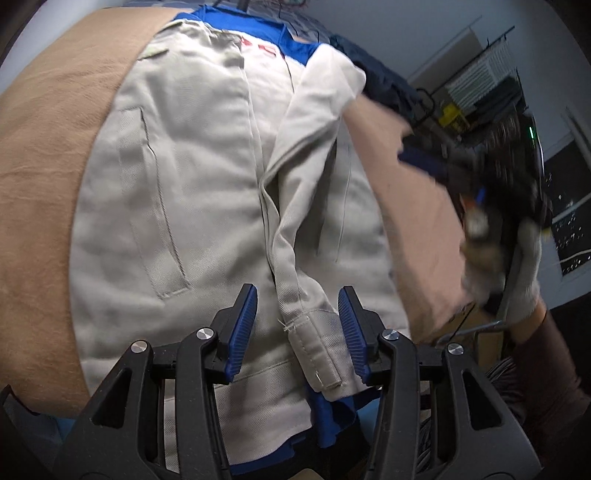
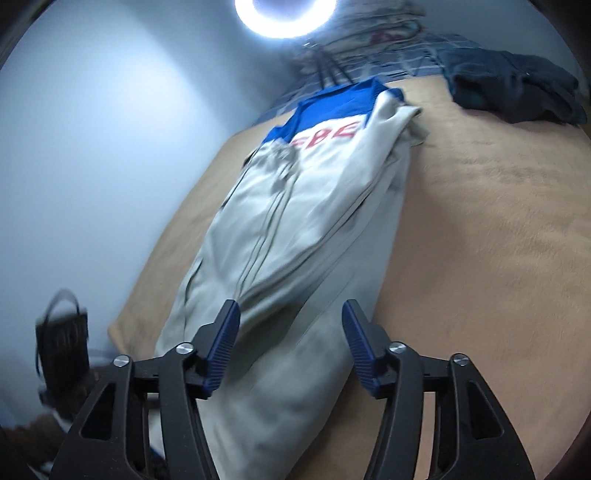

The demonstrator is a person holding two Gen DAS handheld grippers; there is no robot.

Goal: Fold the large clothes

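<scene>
A light grey jacket (image 1: 192, 177) with a blue yoke and red letters lies lengthwise on a tan blanket (image 1: 44, 155), its sleeves folded in over the body. My left gripper (image 1: 297, 321) is open just above the jacket's hem, and the cuff (image 1: 321, 354) of a folded sleeve lies between its blue pads without being pressed. In the right wrist view the jacket (image 2: 295, 206) stretches away from me. My right gripper (image 2: 291, 332) stands open over the jacket's near end with nothing gripped. A gloved hand (image 1: 524, 266) shows blurred at the right of the left wrist view.
A dark blue garment (image 2: 517, 92) lies bunched at the blanket's far right corner, with checked bedding (image 2: 406, 48) behind it. Bare tan blanket (image 2: 480, 221) spreads to the jacket's right. A ring light (image 2: 284, 14) glares above. A dark bag (image 2: 62, 332) stands off the bed's left edge.
</scene>
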